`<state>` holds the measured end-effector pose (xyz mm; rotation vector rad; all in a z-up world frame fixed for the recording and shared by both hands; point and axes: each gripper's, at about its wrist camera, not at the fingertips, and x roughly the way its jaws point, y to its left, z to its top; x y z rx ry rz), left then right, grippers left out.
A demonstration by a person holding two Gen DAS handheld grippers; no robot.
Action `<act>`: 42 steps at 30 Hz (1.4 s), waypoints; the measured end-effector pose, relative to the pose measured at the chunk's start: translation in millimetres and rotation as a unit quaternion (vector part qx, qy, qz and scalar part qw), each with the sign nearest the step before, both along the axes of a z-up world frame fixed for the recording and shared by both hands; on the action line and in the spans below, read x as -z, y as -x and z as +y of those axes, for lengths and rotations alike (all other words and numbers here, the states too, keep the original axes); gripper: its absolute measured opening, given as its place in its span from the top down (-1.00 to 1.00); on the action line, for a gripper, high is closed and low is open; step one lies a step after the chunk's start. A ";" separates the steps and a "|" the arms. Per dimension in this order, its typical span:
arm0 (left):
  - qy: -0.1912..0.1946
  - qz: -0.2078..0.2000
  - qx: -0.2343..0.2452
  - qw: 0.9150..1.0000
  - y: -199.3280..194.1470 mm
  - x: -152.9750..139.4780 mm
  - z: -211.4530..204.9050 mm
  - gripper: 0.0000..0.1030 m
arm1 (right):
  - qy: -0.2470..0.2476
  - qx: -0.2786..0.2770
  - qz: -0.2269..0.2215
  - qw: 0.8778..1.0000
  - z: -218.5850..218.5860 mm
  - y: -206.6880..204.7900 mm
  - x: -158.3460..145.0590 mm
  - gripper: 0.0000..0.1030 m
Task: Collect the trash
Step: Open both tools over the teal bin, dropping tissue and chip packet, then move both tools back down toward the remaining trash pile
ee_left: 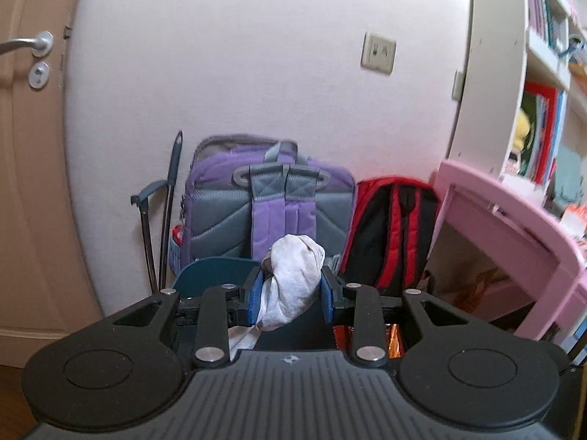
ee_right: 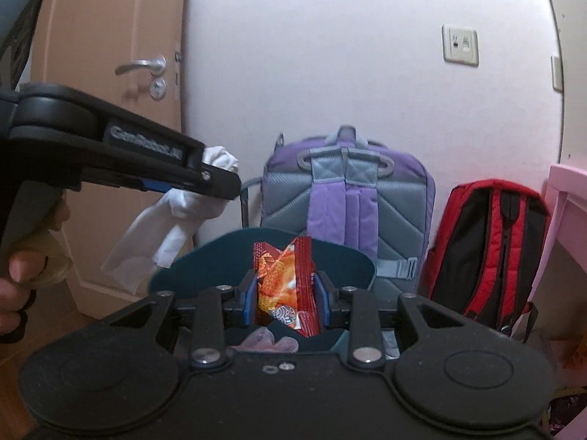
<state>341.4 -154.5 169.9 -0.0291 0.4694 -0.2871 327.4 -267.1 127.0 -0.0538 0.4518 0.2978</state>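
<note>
My left gripper (ee_left: 292,290) is shut on a crumpled white tissue (ee_left: 293,286) and holds it above a dark teal bin (ee_left: 212,271). In the right wrist view the left gripper (ee_right: 220,183) shows from the side with the tissue (ee_right: 183,216) hanging below it, left of the bin (ee_right: 220,256). My right gripper (ee_right: 286,295) is shut on a red and orange snack wrapper (ee_right: 286,282) over the bin's opening. The bin holds something pale pink (ee_right: 268,341). The wrapper also shows low in the left wrist view (ee_left: 392,337).
A purple and grey backpack (ee_right: 348,201) and a red and black backpack (ee_right: 488,245) lean on the white wall behind the bin. A door (ee_right: 110,73) is on the left. A pink desk (ee_left: 513,227) and a bookshelf (ee_left: 543,73) are on the right. Thin poles (ee_left: 165,220) lean by the wall.
</note>
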 end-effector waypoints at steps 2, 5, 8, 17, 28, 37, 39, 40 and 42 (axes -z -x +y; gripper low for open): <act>-0.003 0.018 0.002 1.000 -14.0 12.2 -3.3 0.40 | 0.003 -0.002 0.014 1.000 0.0 -9.6 8.0 0.41; -0.004 0.055 0.004 0.998 -35.6 35.0 -6.0 0.40 | 0.004 -0.011 0.033 0.999 1.0 -21.4 19.9 0.41; -0.016 0.077 0.001 0.997 -49.3 55.5 -6.9 0.40 | 0.007 -0.024 0.046 0.999 3.7 -30.2 29.5 0.41; -0.042 0.135 -0.008 0.990 -79.3 89.4 0.5 0.39 | 0.024 -0.044 0.083 0.995 15.5 -51.5 48.7 0.33; -0.050 0.134 -0.005 0.990 -75.3 98.4 -0.3 -0.25 | 0.047 -0.052 0.094 0.993 22.1 -50.2 52.9 0.10; -0.059 0.107 -0.002 0.993 -39.6 73.5 1.7 -0.37 | 0.035 -0.047 0.078 0.995 18.1 -24.0 27.2 0.01; -0.058 0.102 -0.001 0.993 -29.5 67.6 3.0 -0.37 | 0.035 -0.049 0.074 0.995 17.9 -15.1 20.0 -0.01; -0.059 0.099 0.001 0.993 -22.8 63.9 3.6 -0.38 | 0.037 -0.049 0.071 0.996 17.8 -9.9 16.3 -0.02; -0.060 0.092 0.002 0.994 -10.7 56.7 5.0 -0.38 | 0.041 -0.050 0.068 0.996 18.4 0.4 9.0 -0.03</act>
